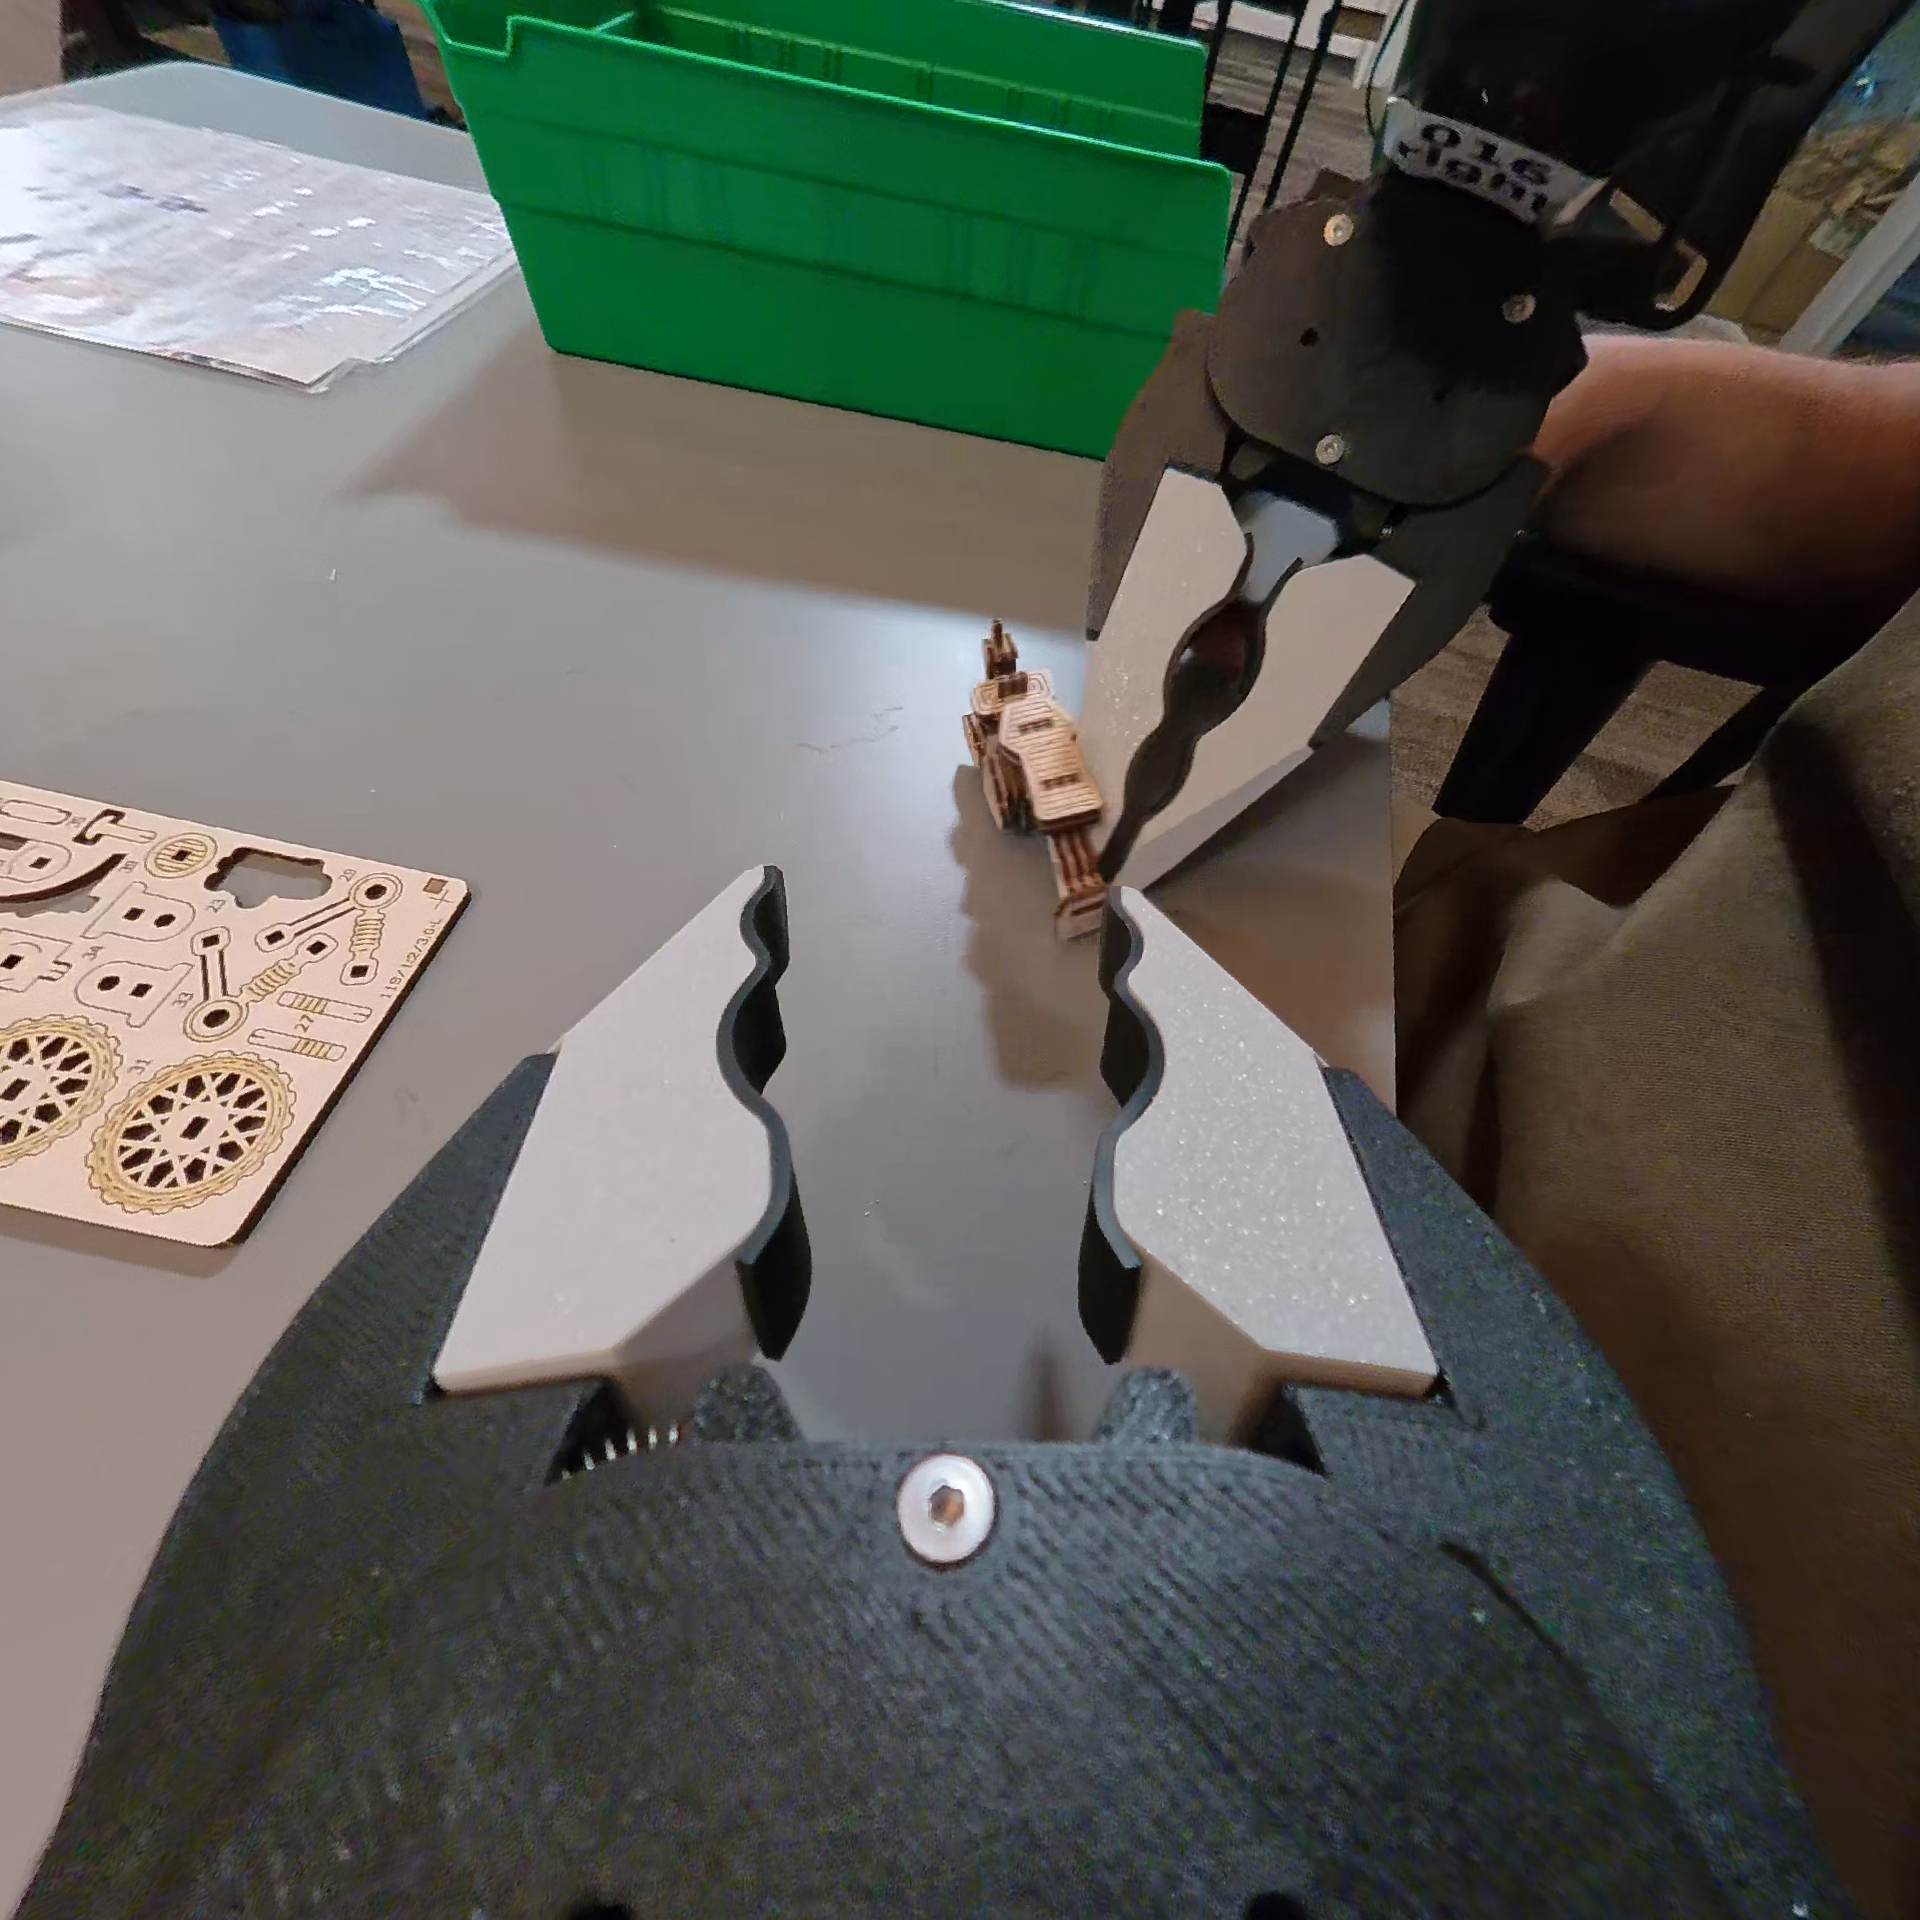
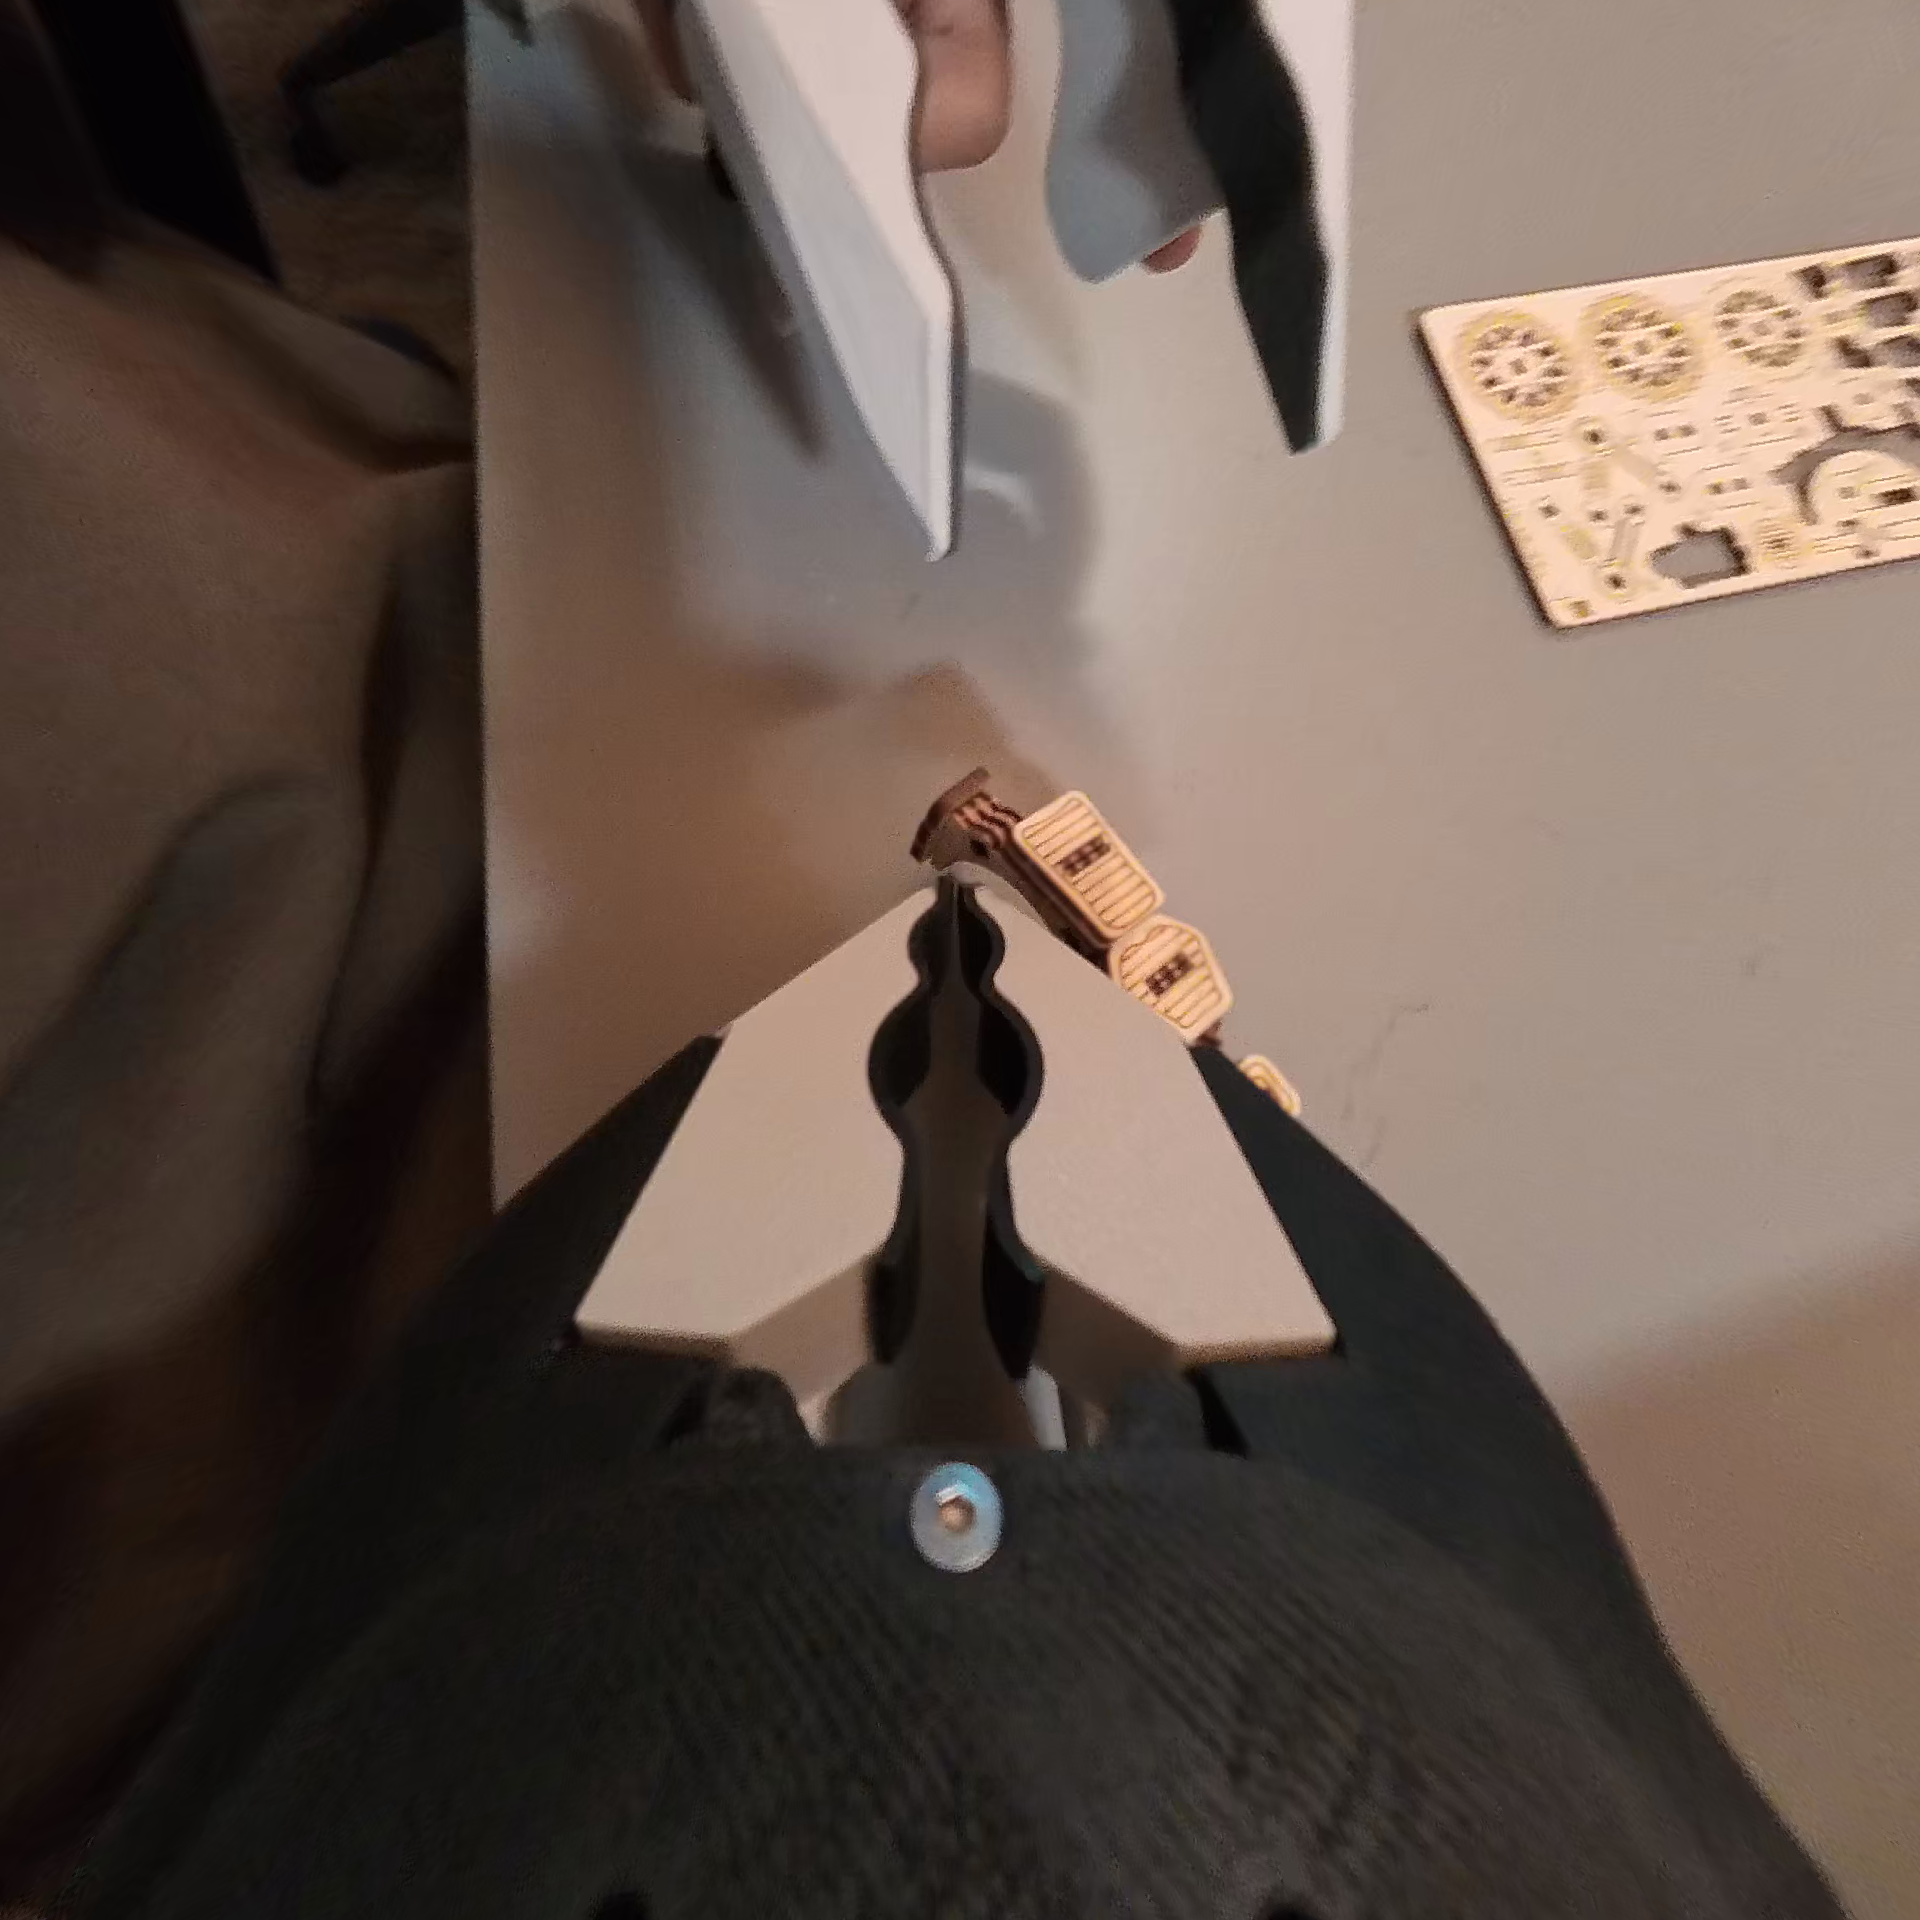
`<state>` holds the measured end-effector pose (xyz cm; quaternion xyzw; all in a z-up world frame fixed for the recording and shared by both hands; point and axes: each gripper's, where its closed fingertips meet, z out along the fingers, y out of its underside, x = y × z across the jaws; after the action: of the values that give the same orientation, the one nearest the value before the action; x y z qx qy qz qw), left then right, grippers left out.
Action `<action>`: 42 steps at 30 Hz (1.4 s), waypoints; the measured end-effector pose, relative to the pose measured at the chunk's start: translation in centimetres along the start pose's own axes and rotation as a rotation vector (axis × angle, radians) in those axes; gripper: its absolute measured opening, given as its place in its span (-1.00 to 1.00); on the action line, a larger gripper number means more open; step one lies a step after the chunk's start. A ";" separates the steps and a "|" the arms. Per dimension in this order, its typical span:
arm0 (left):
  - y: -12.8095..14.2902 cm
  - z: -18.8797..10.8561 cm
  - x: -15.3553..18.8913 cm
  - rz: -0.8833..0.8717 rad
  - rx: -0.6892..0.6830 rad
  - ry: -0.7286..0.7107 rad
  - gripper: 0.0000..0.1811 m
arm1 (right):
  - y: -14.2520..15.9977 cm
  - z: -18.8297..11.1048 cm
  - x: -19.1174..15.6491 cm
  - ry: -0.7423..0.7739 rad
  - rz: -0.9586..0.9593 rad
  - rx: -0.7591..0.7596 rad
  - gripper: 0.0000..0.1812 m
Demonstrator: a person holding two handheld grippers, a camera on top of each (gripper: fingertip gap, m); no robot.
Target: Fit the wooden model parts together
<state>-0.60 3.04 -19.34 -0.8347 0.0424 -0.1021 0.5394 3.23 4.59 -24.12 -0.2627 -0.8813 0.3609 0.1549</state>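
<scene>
A small, partly built wooden model (image 1: pixel 1034 769) lies on the grey table (image 1: pixel 623 644) near its right edge. My right gripper (image 1: pixel 1107 864) comes down from the upper right, shut, with its tip against the model's narrow near end. I cannot tell if it pinches any of the wood. In the right wrist view, the right gripper (image 2: pixel 951 883) is shut, and the model (image 2: pixel 1101 883) runs off to the right just past its tips. My left gripper (image 1: pixel 940 899) is open and empty, its right fingertip just short of the model. It also shows at the top of the right wrist view (image 2: pixel 1120 499).
A laser-cut wooden parts sheet (image 1: pixel 208 1018) lies flat on the left, also seen in the right wrist view (image 2: pixel 1683 436). Stacked green bins (image 1: pixel 852 208) stand at the back, and glossy papers (image 1: pixel 208 229) lie at the back left. The table edge (image 1: pixel 1387 935) and a person's clothing are on the right.
</scene>
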 end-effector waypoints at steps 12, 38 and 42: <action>0.0 0.0 -0.1 -0.010 0.002 -0.001 -0.35 | 0.3 -0.3 -0.3 -0.003 -0.034 -0.014 -0.95; 0.0 0.0 -0.1 -0.009 0.001 -0.004 -0.35 | 3.6 -4.3 -3.5 -0.317 0.159 -0.221 -0.79; 0.0 0.0 -0.1 -0.003 0.000 -0.003 -0.35 | 2.7 -5.8 -1.1 -0.284 0.267 -0.107 -0.83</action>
<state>-0.67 3.04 -19.33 -0.8349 0.0405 -0.1016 0.5395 7.79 8.77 -22.09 -0.3314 -0.8696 0.3643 -0.0344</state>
